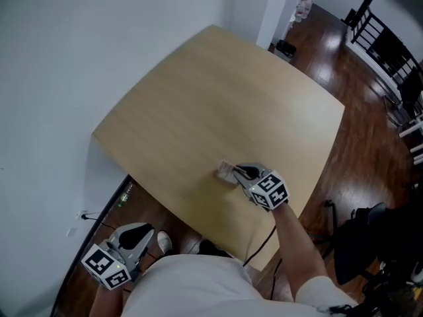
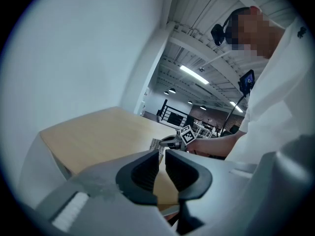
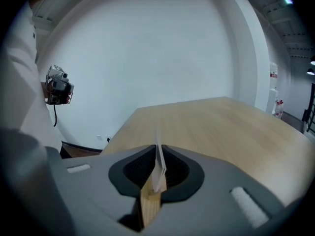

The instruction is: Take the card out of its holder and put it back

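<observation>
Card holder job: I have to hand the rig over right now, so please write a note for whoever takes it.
Left gripper: off the table, low at the person's side, jaws almost shut, empty.
Right gripper: over the table's near edge, shut on a thin white card seen edge-on.
Holder: cannot tell it apart from the card, so progress is unclear; check before reinserting.

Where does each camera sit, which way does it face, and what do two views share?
Head view: on the person's head, looking steeply down at the table; left gripper, right gripper, forearm show.
Left gripper view: low beside the table, looking across it; near-shut, empty jaws, shirt.
Right gripper view: over the table, facing the white wall; jaws clamping the card.
Head and left gripper views share the right gripper.
</observation>
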`<action>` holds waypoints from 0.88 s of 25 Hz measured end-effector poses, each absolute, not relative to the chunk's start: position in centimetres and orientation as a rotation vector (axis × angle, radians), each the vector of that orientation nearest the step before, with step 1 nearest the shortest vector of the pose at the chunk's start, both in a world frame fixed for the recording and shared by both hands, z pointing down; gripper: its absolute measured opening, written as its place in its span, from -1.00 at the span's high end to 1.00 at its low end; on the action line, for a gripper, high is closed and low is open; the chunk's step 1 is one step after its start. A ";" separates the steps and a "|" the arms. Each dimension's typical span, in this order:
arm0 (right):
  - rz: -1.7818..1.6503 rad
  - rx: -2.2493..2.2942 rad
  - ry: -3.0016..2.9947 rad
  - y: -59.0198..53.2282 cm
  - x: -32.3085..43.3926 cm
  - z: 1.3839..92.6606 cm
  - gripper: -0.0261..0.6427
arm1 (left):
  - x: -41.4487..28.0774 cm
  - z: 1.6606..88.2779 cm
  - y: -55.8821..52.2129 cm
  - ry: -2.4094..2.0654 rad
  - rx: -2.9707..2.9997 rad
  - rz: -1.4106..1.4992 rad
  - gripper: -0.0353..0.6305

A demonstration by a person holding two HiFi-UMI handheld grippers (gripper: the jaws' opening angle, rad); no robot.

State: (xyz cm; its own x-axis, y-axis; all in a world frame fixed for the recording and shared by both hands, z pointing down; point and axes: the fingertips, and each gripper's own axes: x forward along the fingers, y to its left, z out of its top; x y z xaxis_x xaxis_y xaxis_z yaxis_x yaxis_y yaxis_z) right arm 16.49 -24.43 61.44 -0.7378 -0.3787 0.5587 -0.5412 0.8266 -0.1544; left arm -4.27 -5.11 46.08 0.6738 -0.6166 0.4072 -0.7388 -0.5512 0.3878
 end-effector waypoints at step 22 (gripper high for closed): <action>0.308 0.753 -2.566 -23.3 16.8 53.6 0.86 | -4.6 45.1 -5.3 -0.992 2.433 0.303 0.75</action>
State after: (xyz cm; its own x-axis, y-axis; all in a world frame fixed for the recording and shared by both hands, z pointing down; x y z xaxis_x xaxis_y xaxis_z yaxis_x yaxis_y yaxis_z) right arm 16.77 -23.33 53.61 -0.7517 -0.4573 0.4751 -0.5567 0.8263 -0.0855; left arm -4.63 -5.26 45.07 0.7110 -0.5936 0.3770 -0.7029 -0.6149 0.3577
